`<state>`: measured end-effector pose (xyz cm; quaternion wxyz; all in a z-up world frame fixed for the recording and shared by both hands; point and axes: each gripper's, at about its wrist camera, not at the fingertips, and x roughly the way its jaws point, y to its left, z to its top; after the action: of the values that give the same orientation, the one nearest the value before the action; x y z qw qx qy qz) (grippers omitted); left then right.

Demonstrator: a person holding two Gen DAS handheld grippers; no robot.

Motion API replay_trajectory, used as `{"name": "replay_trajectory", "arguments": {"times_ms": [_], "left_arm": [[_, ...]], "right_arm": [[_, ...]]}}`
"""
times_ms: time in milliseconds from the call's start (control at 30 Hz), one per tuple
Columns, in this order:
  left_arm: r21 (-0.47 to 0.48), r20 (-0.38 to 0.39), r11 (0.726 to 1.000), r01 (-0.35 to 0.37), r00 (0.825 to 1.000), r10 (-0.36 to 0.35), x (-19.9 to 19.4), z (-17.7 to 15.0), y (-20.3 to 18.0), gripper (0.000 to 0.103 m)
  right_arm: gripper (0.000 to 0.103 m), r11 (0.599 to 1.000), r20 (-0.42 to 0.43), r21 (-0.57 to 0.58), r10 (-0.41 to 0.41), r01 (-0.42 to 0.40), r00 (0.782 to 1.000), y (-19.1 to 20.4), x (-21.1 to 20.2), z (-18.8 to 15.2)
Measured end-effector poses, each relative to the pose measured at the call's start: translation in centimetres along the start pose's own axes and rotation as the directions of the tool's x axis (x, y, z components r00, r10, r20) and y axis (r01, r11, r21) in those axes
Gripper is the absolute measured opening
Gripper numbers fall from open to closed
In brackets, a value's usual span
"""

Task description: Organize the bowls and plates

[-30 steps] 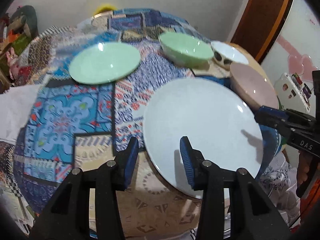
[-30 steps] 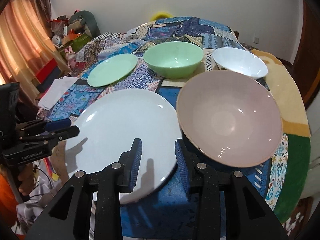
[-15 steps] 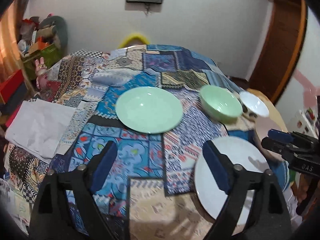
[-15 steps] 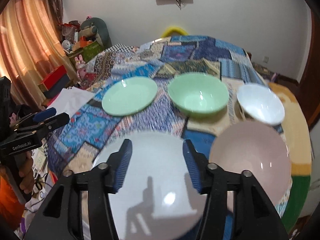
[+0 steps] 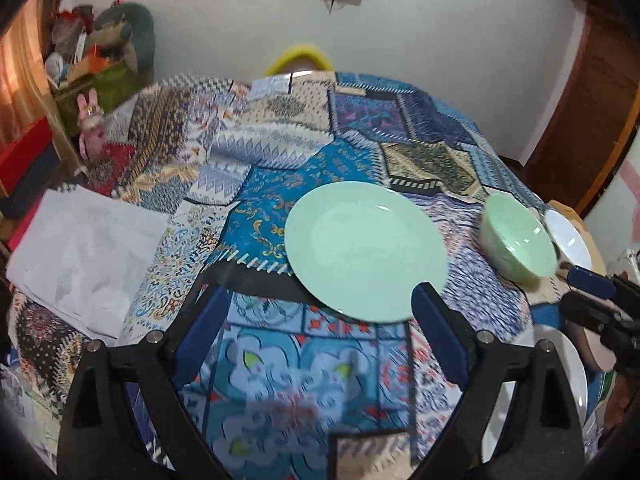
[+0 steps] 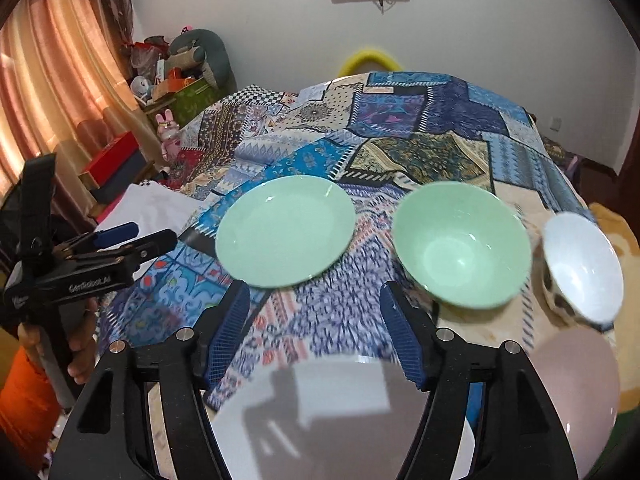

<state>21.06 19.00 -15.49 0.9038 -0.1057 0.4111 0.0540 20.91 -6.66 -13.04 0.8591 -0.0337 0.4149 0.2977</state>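
Left black hand-held gripper with blue pads point(image 5: 320, 332): wide open, nothing held, up above the patchwork tablecloth point(image 5: 280, 392). Right pad just over the near edge of the round flat light-green plate point(image 5: 366, 250), not touching as far as can be told. Same gripper seen from the right side point(image 6: 132, 240), off to the left of the table, gripped by a hand point(image 6: 82, 344) next to an orange sleeve point(image 6: 28, 400).

Right black hand-held gripper with blue pads point(image 6: 316, 336): also wide open, also holding nothing. Low over the big round white plate point(image 6: 340, 420), with its dark shadow on that plate. Seen from the left side too point(image 5: 596, 300), at the right edge.

On the table, in a row from left to right: the light-green plate point(image 6: 285, 232), then the deep light-green bowl point(image 6: 460, 244), then the small white bowl with a spotted outside point(image 6: 582, 268). Green plate and green bowl apart, with cloth showing between. White bowl just beside the green bowl. Closer in, the white plate, and beside it on the right the wide pale-pink bowl point(image 6: 576, 392). Pink bowl close to the white plate; touching or not, cannot tell.

At the far left of the table, a crumpled white sheet of paper point(image 5: 84, 256). Past the table, a white wall, a peach curtain point(image 6: 60, 92) and a small pink bunny toy point(image 6: 170, 140).
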Motion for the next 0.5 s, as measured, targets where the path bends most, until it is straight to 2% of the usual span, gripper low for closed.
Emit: {"name": "replay_trajectory", "arguments": {"times_ms": [133,233,333,367,400,467,500], "left_arm": [[-0.031,-0.019,1.0,0.0,1.0,0.0,2.5,0.9,1.5,0.092],[-0.017,-0.03,0.999,-0.031,0.999,0.03,4.2,1.4,2.0,0.077],[0.005,-0.055,1.0,-0.023,0.998,0.024,5.9,1.7,2.2,0.065],[0.008,-0.069,1.0,-0.022,0.997,0.023,6.5,1.8,2.3,0.059],[0.012,-0.084,1.0,-0.017,0.996,0.018,7.1,1.8,2.3,0.056],[0.019,-0.114,1.0,-0.007,0.993,0.009,8.3,2.0,2.4,0.041],[0.017,-0.125,1.0,-0.004,0.992,0.006,8.8,2.1,2.4,0.038]], "right_arm": [[0.063,0.999,-0.015,-0.027,-0.027,0.027,1.0,0.5,2.3,0.9],[0.055,1.0,-0.054,-0.018,-0.02,0.019,0.998,0.3,4.0,1.3],[0.04,1.0,-0.114,-0.015,-0.009,0.007,0.993,0.0,5.8,1.5],[0.03,1.0,-0.137,-0.017,-0.007,0.005,0.99,0.0,6.4,1.5],[0.025,1.0,-0.158,-0.02,-0.012,0.009,0.987,0.0,6.9,1.5],[0.025,1.0,-0.183,-0.024,-0.019,0.015,0.983,0.1,7.7,1.4],[0.025,0.999,-0.188,-0.029,-0.032,0.027,0.982,0.2,8.0,1.3]]}}
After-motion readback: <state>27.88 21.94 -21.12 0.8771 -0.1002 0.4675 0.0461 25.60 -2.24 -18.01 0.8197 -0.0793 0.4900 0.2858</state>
